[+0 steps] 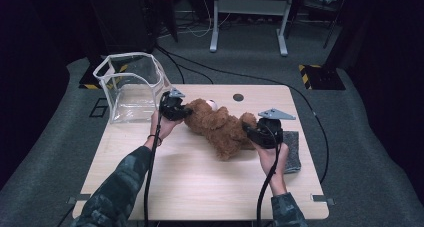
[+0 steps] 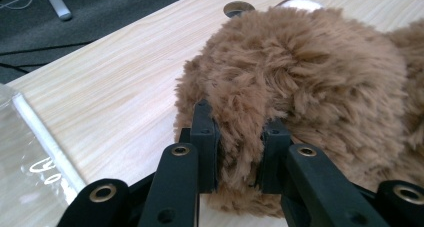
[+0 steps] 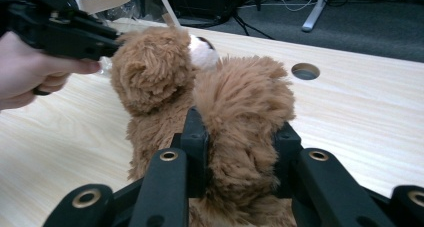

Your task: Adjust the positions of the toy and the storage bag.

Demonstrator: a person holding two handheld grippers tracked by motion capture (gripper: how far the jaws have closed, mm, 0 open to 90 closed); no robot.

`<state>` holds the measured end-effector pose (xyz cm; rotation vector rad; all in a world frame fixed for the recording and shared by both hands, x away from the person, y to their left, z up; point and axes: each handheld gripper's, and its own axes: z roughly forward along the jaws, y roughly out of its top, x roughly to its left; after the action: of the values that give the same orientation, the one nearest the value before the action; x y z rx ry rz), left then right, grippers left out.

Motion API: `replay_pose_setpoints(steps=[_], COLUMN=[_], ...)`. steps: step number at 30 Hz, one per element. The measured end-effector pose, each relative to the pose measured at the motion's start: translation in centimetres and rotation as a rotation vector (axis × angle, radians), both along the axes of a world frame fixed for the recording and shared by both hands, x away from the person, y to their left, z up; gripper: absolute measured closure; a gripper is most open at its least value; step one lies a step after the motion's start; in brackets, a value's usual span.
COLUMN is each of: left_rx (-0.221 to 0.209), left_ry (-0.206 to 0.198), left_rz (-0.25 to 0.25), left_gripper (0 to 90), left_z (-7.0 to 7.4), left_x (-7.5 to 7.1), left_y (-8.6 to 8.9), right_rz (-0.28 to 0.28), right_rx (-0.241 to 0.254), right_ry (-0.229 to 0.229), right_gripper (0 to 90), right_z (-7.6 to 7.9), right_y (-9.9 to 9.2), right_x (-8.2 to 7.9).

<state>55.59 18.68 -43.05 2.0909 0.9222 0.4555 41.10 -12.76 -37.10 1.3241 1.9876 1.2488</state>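
Observation:
A brown plush teddy bear (image 1: 220, 126) lies stretched across the middle of the wooden table (image 1: 190, 182). My left gripper (image 1: 184, 112) is shut on the fur at the bear's head end; the left gripper view shows the bear (image 2: 310, 82) bulging past my left gripper (image 2: 240, 157), whose jaws pinch a tuft of fur. My right gripper (image 1: 248, 128) is shut on a fluffy limb at the bear's other end. In the right gripper view the bear (image 3: 165, 72) rises beyond my right gripper (image 3: 240, 152), and the left gripper (image 3: 65, 29) with its hand shows at upper left.
A clear plastic bag-like container (image 1: 131, 87) with white trim stands open at the table's back left corner. A grey cloth pad (image 1: 292, 152) lies at the right edge. A round hole (image 1: 238, 97) sits near the table's back edge. Cables trail on the floor behind.

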Motion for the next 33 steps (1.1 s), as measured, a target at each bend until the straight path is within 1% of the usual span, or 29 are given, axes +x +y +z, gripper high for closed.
replay_pose_setpoints(steps=[2, 4, 5, 6, 7, 8, 9, 10, 11, 12, 13, 14, 15, 16, 17, 18, 19, 20, 21, 22, 23, 24, 25, 27, 28, 29, 31, 32, 33], left_rx=[0.017, 0.034, 0.059, 0.06, 0.042, 0.025, 0.023, 0.024, 0.006, 0.006, -0.004, -0.027, -0.037, -0.033, -0.049, -0.049, -0.067, -0.067, -0.084, -0.084, -0.117, -0.117, -0.134, -0.152, -0.152, -0.159, -0.155, -0.158, -0.174], left_ry=[0.006, 0.018, 0.031, 0.034, 0.043, 0.046, 0.047, 0.052, 0.055, 0.055, 0.053, 0.061, 0.067, 0.056, 0.072, 0.072, 0.067, 0.067, 0.074, 0.074, 0.07, 0.07, 0.066, 0.052, 0.046, 0.041, 0.023, 0.021, 0.011], left_rz=[-0.011, -0.009, -0.013, -0.006, 0.009, 0.015, 0.017, 0.024, 0.05, 0.05, 0.07, 0.076, 0.074, 0.079, 0.063, 0.063, 0.058, 0.058, 0.052, 0.052, 0.044, 0.044, 0.042, 0.019, 0.007, -0.01, -0.043, -0.063, -0.087], left_gripper=[75.1, 74.9, 74.8, 74.4, 73.8, 72.9, 71.6, 67.1, 57.1, 50.7, 43.7, 43.7, 39.4, 35.4, 29.7, 25.6, 23.7, 22.8, 19.8, 18.2, 18.0, 17.0, 17.0, 16.3, 16.3, 16.2, 16.1, 16.2, 15.6], left_z=[-0.3, -1.0, -1.4, -1.7, -1.8, -1.9, -1.9, -1.7, -1.4, -1.4, -1.2, -1.2, -1.0, -0.9, -0.7, -0.7, -0.5, -0.5, -0.1, -0.1, 0.3, 0.3, 0.5, 1.0, 1.3, 1.5, 2.0, 2.2, 2.5], left_x=[0.5, 1.0, 1.2, 1.3, 1.3, 1.3, 1.2, 1.1, 0.8, 0.8, 0.6, 0.4, 0.1, -0.3, -1.0, -1.0, -1.7, -1.7, -2.3, -2.3, -3.0, -3.0, -3.4, -4.1, -4.5, -4.9, -5.8, -6.1, -6.8], left_y=[-0.4, -0.8, -0.9, -1.0, -0.9, -0.8, -0.7, -0.4, 0.0, 0.0, 0.3, 0.6, 0.9, 1.0, 1.1, 1.1, 1.1, 1.1, 1.1, 1.1, 1.1, 1.1, 1.1, 0.8, 0.6, 0.3, -0.5, -0.9, -1.9], right_rz=[-0.003, -0.005, -0.008, -0.005, -0.003, -0.002, -0.01, -0.011, -0.011, -0.011, -0.012, -0.012, -0.011, -0.012, -0.009, -0.009, -0.012, -0.012, -0.016, -0.016, -0.017, -0.017, -0.017, -0.018, -0.017, -0.019, -0.019, -0.02, -0.019], right_rx=[0.001, 0.017, 0.02, 0.014, 0.015, 0.029, 0.042, 0.051, 0.057, 0.057, 0.057, 0.057, 0.059, 0.057, 0.057, 0.057, 0.05, 0.05, 0.057, 0.057, 0.059, 0.059, 0.057, 0.061, 0.06, 0.064, 0.065, 0.063, 0.059], right_ry=[0.003, 0.018, 0.028, 0.047, 0.057, 0.065, 0.073, 0.07, 0.073, 0.073, 0.073, 0.073, 0.074, 0.074, 0.074, 0.074, 0.071, 0.071, 0.074, 0.074, 0.079, 0.079, 0.078, 0.08, 0.079, 0.085, 0.087, 0.088, 0.088], right_gripper=[68.7, 68.7, 68.6, 68.6, 68.6, 68.6, 68.5, 68.4, 68.2, 68.2, 67.9, 67.9, 67.9, 67.8, 67.6, 67.6, 67.5, 67.5, 67.4, 67.4, 67.3, 67.3, 67.3, 67.2, 67.2, 67.1, 67.0, 67.0, 66.9], right_z=[-0.4, -1.2, -1.5, -2.2, -2.6, -3.1, -3.4, -3.5, -3.5, -3.5, -3.5, -3.5, -3.5, -3.5, -3.5, -3.5, -3.5, -3.5, -3.5, -3.5, -3.6, -3.6, -3.6, -3.6, -3.7, -3.8, -3.8, -3.8, -3.8], right_y=[0.0, 0.0, 0.0, 0.1, 0.1, 0.1, 0.0, -0.2, -0.4, -0.4, -0.4, -0.4, -0.4, -0.3, -0.2, -0.2, -0.1, -0.1, -0.1, -0.1, -0.1, -0.1, -0.1, -0.1, -0.1, -0.1, -0.1, 0.0, 0.0], right_x=[-0.1, -0.1, 0.0, 0.1, 0.2, 0.3, 0.3, 0.3, 0.3, 0.3, 0.2, 0.2, 0.2, 0.2, 0.2, 0.2, 0.2, 0.2, 0.2, 0.2, 0.2, 0.2, 0.2, 0.2, 0.2, 0.3, 0.3, 0.3, 0.3])
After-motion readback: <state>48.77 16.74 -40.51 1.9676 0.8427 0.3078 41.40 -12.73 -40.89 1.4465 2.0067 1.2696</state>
